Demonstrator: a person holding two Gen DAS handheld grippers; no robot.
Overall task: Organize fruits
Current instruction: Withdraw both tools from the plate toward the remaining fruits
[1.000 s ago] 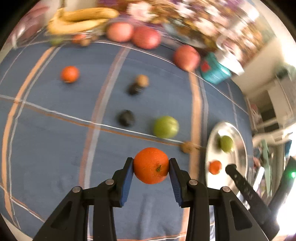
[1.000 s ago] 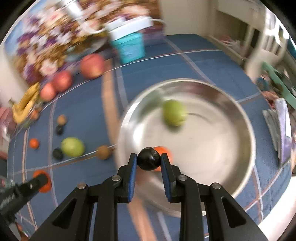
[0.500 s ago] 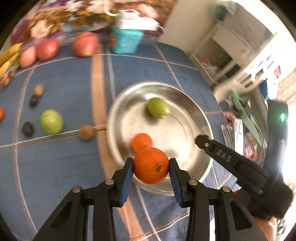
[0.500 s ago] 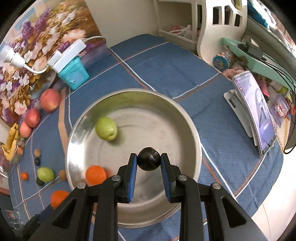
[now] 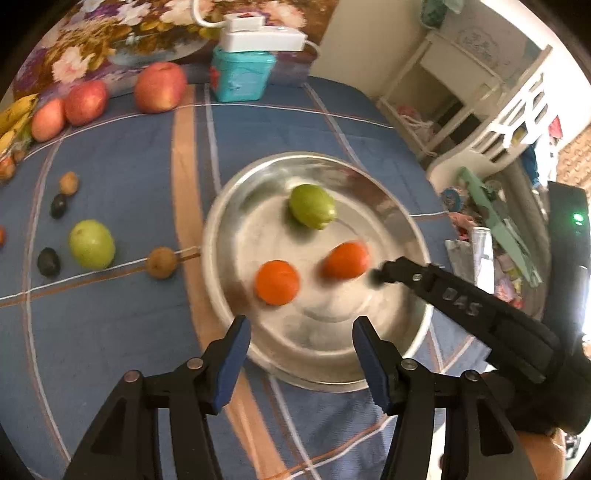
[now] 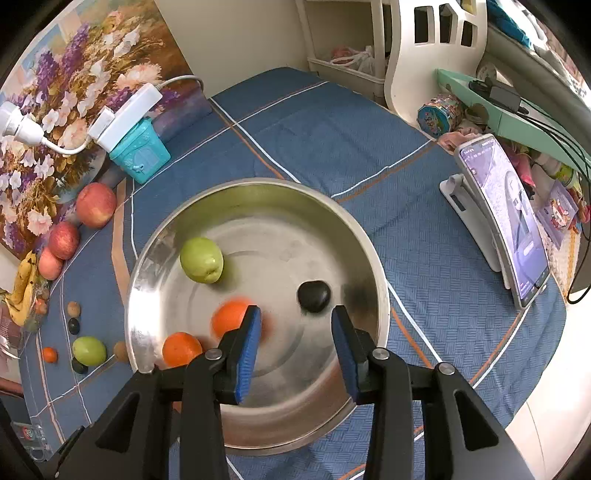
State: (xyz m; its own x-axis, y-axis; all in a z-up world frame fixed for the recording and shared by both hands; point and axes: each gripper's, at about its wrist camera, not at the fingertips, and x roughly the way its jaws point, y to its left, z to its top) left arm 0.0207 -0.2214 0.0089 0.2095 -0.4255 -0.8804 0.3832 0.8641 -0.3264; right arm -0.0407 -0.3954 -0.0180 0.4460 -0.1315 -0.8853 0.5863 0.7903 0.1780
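Both grippers sit over the near rim of the steel bowl [image 6: 369, 254] with nothing in them. The left gripper [image 5: 301, 338] has its jaws spread wide, blue pads facing each other over the bowl's near edge. The right gripper [image 6: 295, 325] is spread wide too.

Inside the bowl: a green fruit [image 6: 201, 260] toward the far left, a dark plum-like fruit [image 6: 314, 296] just ahead of the right gripper and touching neither pad, and two oranges. One orange [image 5: 277, 282] sits sharp near the left wall; the blurred orange [image 5: 345, 260] beside it is smeared in both views, and in the right wrist view the right gripper's left pad partly hides it.

From the left wrist view the right gripper's arm reaches across the bowl's right side and covers that stretch of rim.

Plenty is out on the blue striped cloth [image 5: 110, 314]. Just left of the bowl lies a small brown fruit [image 5: 161, 262], then a second green fruit [image 5: 91, 243] with a small dark fruit [image 5: 48, 261] next to it. Further back there's another dark one [image 5: 59, 205] and a small tan one [image 5: 69, 182] close together. Three red apples [image 5: 159, 86] line the back edge near bananas [image 5: 13, 118], and a teal box [image 5: 242, 75] carries a white power strip [image 5: 264, 35]. A phone on a stand [image 6: 506, 218] stands well to the right.
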